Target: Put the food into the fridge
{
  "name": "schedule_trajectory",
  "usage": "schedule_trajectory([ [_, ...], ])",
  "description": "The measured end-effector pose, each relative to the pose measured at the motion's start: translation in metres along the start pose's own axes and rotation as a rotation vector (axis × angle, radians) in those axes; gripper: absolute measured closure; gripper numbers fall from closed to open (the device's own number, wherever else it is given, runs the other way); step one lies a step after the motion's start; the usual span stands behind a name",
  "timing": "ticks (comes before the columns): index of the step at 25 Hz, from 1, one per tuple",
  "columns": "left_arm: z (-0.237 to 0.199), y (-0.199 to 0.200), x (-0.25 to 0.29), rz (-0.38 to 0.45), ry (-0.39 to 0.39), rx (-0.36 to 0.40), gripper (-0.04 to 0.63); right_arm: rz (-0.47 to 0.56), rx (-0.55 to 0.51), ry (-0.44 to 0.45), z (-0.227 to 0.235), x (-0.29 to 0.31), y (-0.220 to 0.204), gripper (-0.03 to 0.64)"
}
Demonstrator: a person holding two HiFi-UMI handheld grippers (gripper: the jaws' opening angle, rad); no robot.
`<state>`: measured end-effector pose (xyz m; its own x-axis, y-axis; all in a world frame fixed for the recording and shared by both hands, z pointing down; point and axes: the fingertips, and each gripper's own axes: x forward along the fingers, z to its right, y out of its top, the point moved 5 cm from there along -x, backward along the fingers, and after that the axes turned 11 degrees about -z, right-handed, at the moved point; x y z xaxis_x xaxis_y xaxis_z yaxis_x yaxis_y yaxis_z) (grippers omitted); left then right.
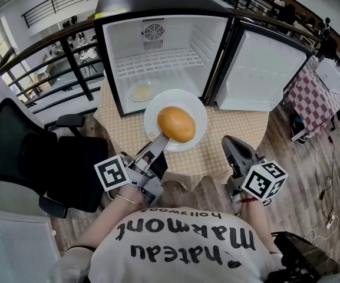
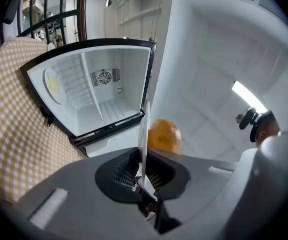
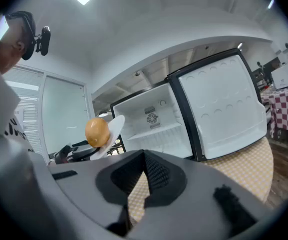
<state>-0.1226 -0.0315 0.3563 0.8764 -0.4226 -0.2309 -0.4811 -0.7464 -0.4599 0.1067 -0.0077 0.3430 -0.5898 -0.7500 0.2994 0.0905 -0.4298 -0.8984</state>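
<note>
A golden round bun [image 1: 176, 124] lies on a white plate [image 1: 198, 108], and my left gripper [image 1: 159, 139] is shut on the plate's near rim, holding it in the air just in front of the open fridge [image 1: 118, 52]. In the left gripper view the plate [image 2: 144, 129] shows edge-on between the pads, with the bun [image 2: 164, 136] on its right side. A second small plate with pale food [image 1: 141, 91] rests on the fridge floor. My right gripper [image 1: 231, 143] hangs lower right over the table edge, shut and empty, its tips meeting [image 3: 144, 156].
The fridge door [image 1: 264, 69] stands swung open to the right. The fridge sits on a round table with a yellow checked cloth [image 1: 228, 125]. A wire shelf [image 1: 158, 61] spans the fridge's middle. A black office chair [image 1: 34, 158] stands left; a red checked table [image 1: 311, 93] is far right.
</note>
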Motion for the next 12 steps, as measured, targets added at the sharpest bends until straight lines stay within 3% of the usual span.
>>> schedule_trajectory([
  [12, -0.012, 0.021, 0.002, 0.017, -0.008, 0.002, 0.589, -0.017, -0.012, 0.014, 0.002, 0.022, 0.007, 0.601],
])
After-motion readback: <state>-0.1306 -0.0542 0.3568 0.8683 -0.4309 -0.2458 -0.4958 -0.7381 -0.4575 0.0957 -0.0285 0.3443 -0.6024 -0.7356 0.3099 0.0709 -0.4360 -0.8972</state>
